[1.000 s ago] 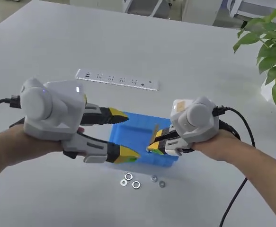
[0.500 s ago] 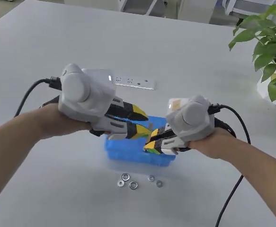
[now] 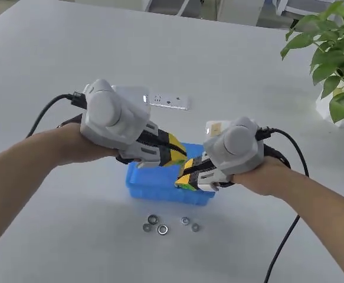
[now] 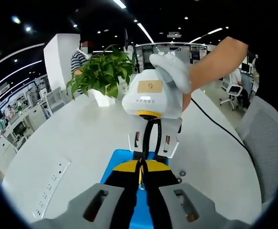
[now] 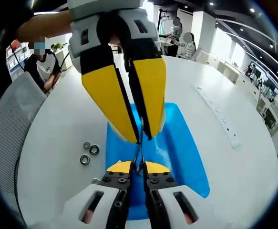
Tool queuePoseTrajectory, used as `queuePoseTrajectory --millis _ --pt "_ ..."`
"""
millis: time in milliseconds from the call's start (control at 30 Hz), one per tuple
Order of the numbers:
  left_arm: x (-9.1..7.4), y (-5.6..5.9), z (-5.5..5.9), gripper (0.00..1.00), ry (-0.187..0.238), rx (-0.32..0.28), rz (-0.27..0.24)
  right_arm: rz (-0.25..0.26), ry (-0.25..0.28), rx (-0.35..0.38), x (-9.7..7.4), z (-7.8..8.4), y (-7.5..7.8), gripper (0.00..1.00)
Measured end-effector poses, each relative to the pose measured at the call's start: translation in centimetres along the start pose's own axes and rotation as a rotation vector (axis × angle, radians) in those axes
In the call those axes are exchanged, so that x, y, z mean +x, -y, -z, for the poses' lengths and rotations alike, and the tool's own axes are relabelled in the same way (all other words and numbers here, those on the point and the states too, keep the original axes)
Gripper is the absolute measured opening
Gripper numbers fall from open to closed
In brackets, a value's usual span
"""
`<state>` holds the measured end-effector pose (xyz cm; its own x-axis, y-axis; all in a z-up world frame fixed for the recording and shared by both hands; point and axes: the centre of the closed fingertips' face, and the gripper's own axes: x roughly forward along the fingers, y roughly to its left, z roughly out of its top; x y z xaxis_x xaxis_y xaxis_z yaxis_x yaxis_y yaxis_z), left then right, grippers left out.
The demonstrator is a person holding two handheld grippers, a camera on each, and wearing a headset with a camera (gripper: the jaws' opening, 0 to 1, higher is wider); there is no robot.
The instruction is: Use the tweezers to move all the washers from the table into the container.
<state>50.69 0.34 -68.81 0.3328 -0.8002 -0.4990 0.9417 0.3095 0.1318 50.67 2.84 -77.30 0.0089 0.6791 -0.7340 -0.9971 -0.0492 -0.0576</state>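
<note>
Over the blue container (image 3: 151,184) my two grippers meet tip to tip. The left gripper (image 3: 179,154) is shut on the thin metal tweezers (image 5: 139,153), and the right gripper (image 3: 184,177) is shut on their other end. In the right gripper view the left gripper's yellow jaws (image 5: 141,136) close on the tweezers just above my right gripper (image 5: 139,168). In the left gripper view the tweezers (image 4: 140,175) run from my left gripper (image 4: 140,167) towards the right gripper (image 4: 150,143). Several washers (image 3: 163,229) lie on the table in front of the container, also beside it as washers (image 5: 88,153).
A white power strip (image 3: 169,101) lies on the grey table beyond the container. A potted plant (image 3: 331,53) stands at the far right. Cables trail from both grippers. People sit in the background of the gripper views.
The left gripper, open a second ago, has swung right over the container and shut on the tweezers that the right gripper holds. The head camera has shifted a little.
</note>
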Motion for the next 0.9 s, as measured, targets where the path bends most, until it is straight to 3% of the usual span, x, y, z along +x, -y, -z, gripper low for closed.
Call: queuePoseTrajectory --millis 300,667,900 --pt "0.2 0.3 -0.4 0.05 -0.003 0.028 0.023 0.011 -0.002 -0.007 -0.2 -0.1 0.2 0.12" --pt "-0.8 -0.6 -2.5 0.05 0.013 0.043 -0.004 0.057 0.048 -0.005 -2.0 -1.7 0.9 0.17" --pt "-1.4 -0.4 -3.6 0.05 0.020 0.043 -0.007 0.083 0.055 -0.002 -3.4 -2.0 0.6 0.22"
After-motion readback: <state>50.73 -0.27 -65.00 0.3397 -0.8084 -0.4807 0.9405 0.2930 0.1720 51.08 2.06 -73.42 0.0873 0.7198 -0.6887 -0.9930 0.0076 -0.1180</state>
